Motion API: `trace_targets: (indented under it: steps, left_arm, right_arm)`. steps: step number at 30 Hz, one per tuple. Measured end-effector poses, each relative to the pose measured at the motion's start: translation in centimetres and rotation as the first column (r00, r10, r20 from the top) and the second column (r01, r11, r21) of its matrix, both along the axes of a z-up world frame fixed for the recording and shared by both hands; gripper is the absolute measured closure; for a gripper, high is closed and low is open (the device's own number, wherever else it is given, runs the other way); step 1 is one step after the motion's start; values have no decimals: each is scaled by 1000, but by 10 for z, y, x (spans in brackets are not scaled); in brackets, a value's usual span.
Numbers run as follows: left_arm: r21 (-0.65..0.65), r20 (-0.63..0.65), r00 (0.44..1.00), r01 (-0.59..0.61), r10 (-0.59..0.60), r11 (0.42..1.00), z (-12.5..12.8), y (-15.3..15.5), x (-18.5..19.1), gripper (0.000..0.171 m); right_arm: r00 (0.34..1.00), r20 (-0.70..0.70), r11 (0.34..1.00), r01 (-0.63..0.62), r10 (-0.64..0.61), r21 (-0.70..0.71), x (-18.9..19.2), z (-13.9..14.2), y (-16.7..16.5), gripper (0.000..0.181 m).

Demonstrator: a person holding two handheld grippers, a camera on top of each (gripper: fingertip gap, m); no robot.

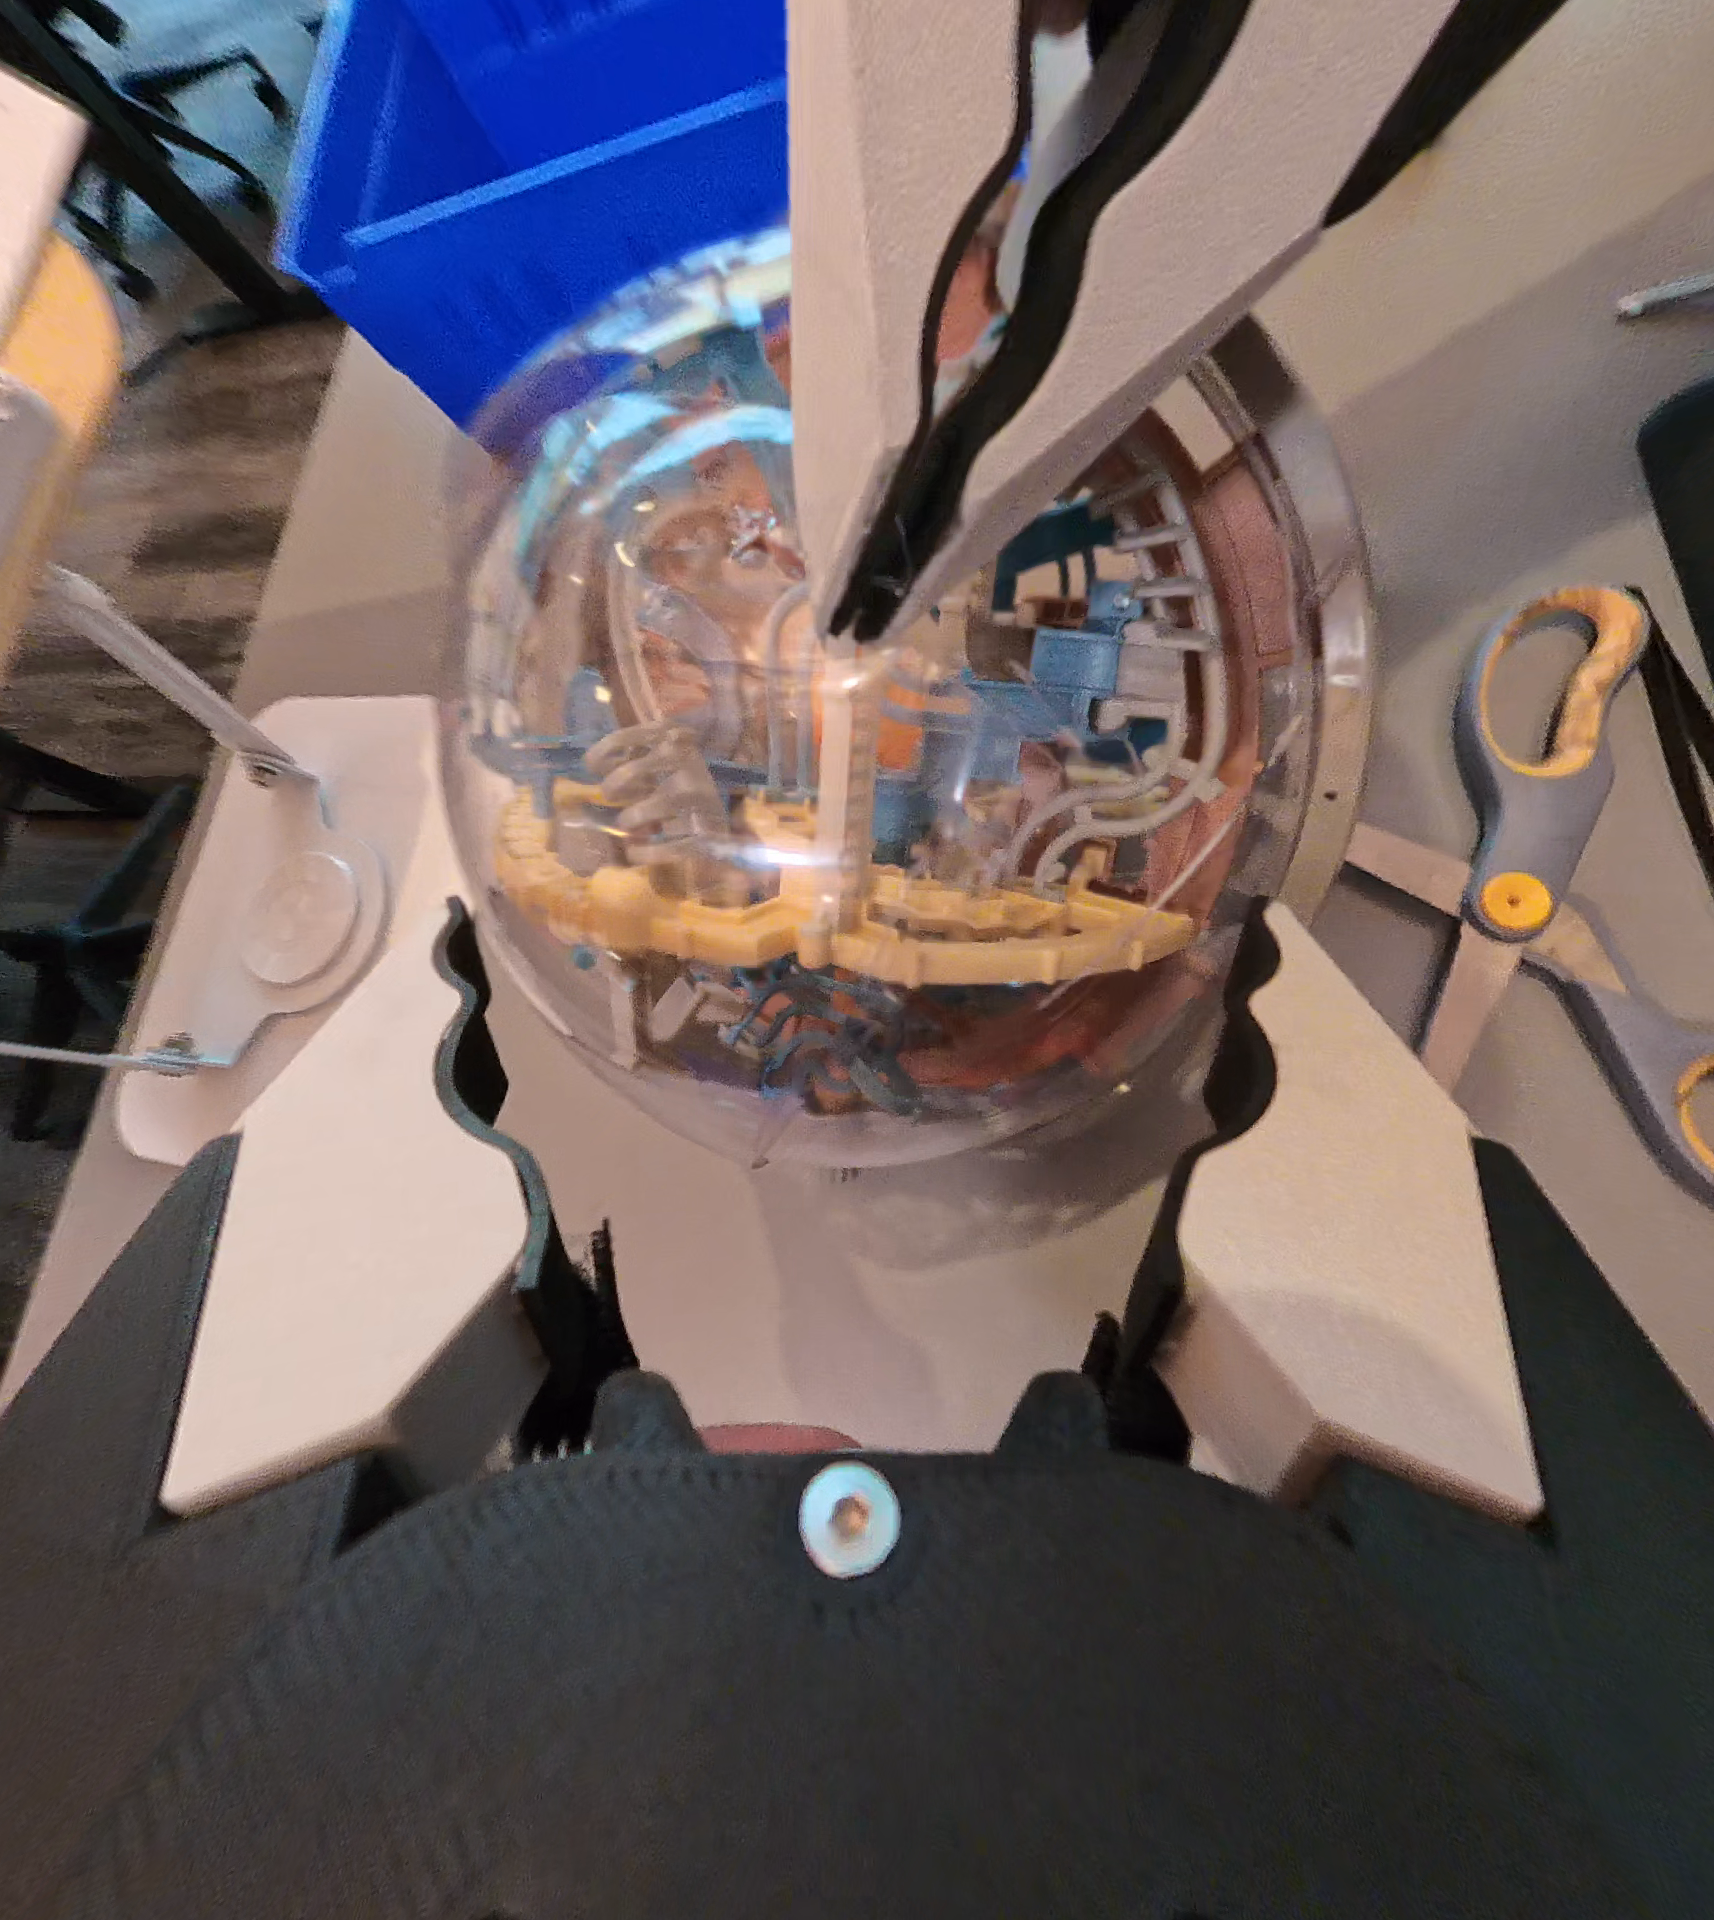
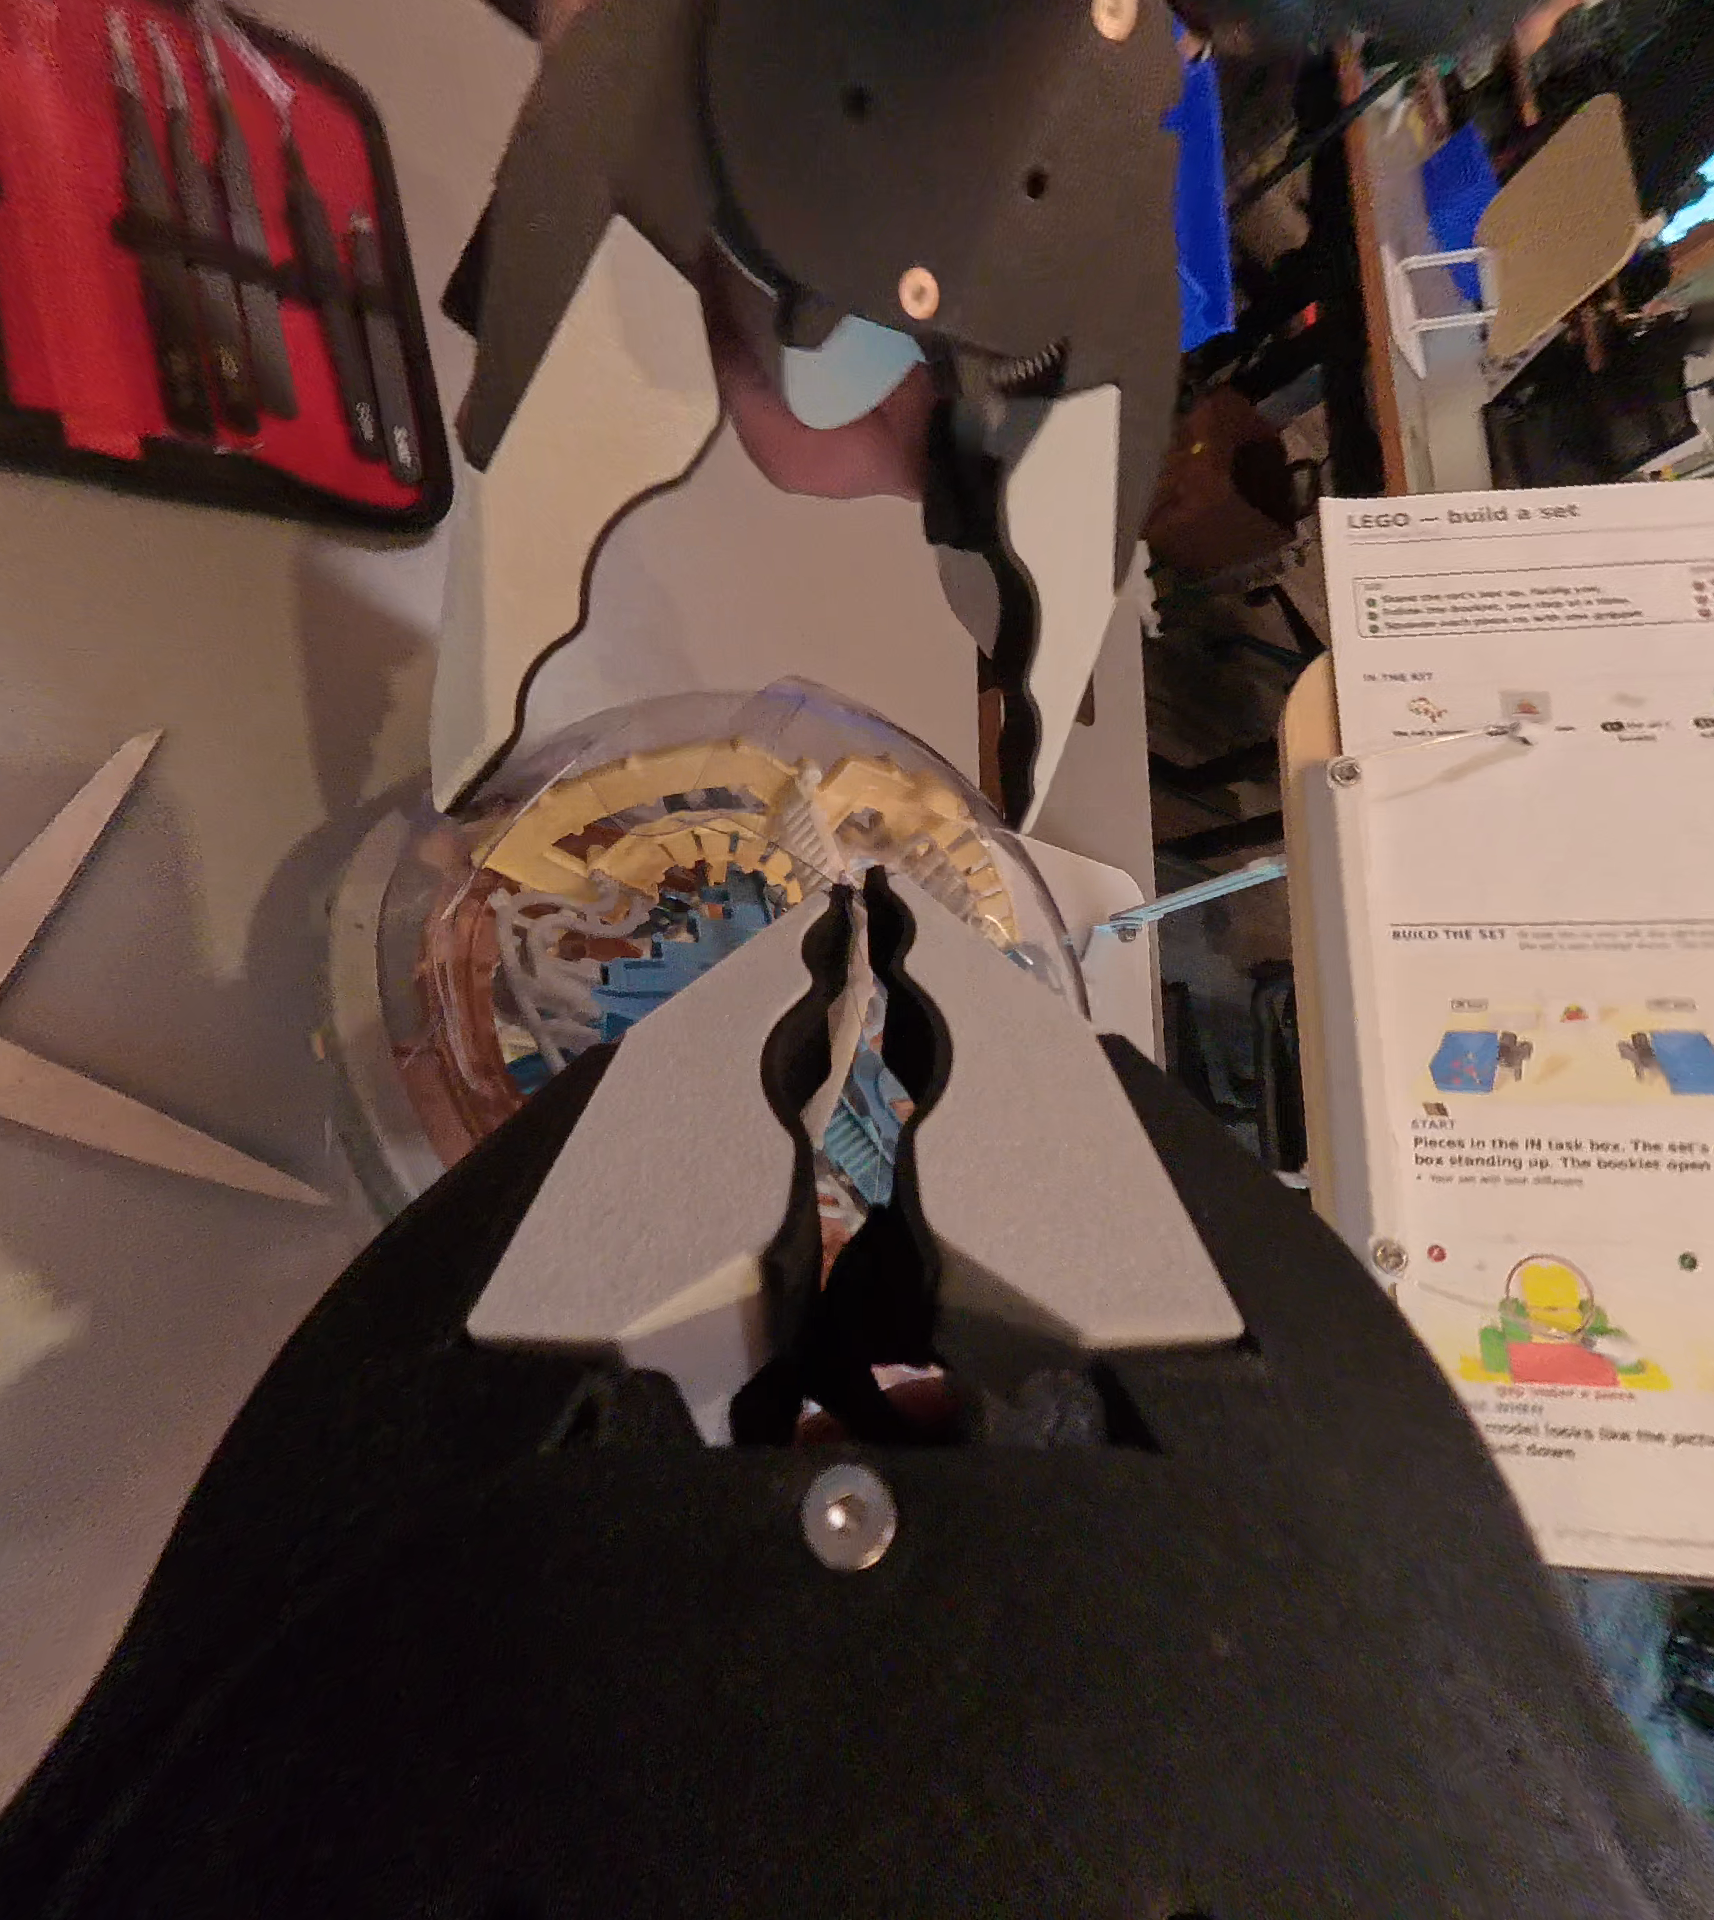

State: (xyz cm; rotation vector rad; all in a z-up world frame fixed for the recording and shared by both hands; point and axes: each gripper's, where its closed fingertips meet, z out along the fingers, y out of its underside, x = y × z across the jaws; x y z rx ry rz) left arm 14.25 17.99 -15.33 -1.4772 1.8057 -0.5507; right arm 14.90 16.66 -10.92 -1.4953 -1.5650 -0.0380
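Observation:
A clear plastic maze ball [image 1: 894, 790] with yellow, blue and brown tracks inside sits on a grey ring base on the grey table [image 1: 1518, 436]. My left gripper [image 1: 853, 935] spans the ball, one pad pressed on each side of its lower half. It also shows in the right wrist view [image 2: 749, 800], clamping the ball [image 2: 687, 831] from the far side. My right gripper [image 2: 858, 894] is shut, its tips together on the top of the ball. In the left wrist view it [image 1: 848, 623] comes down from above onto the ball's crown.
Grey-and-yellow scissors [image 1: 1539, 831] lie open right of the ball, also in the right wrist view [image 2: 53, 1039]. A red case of black tweezers [image 2: 105, 260] lies farther off. A blue bin [image 1: 541, 187] stands behind. A board with a printed sheet [image 2: 1580, 935] stands beside the table edge.

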Motion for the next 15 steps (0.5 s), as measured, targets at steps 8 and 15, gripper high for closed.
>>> trace_targets:
  steps: [8, 15]
  left_arm:
    - [159, 147, 989, -55, 31, 986, 43, -35, -13, 68]
    - [80, 80, 997, -5, -1, 997, 29, -60, -13, 76]
  right_arm:
    - [946, -286, 986, 125, -152, -113, 25, 8, 5, 181]
    - [880, -431, 971, 114, -198, -212, 35, 7, -7, 181]
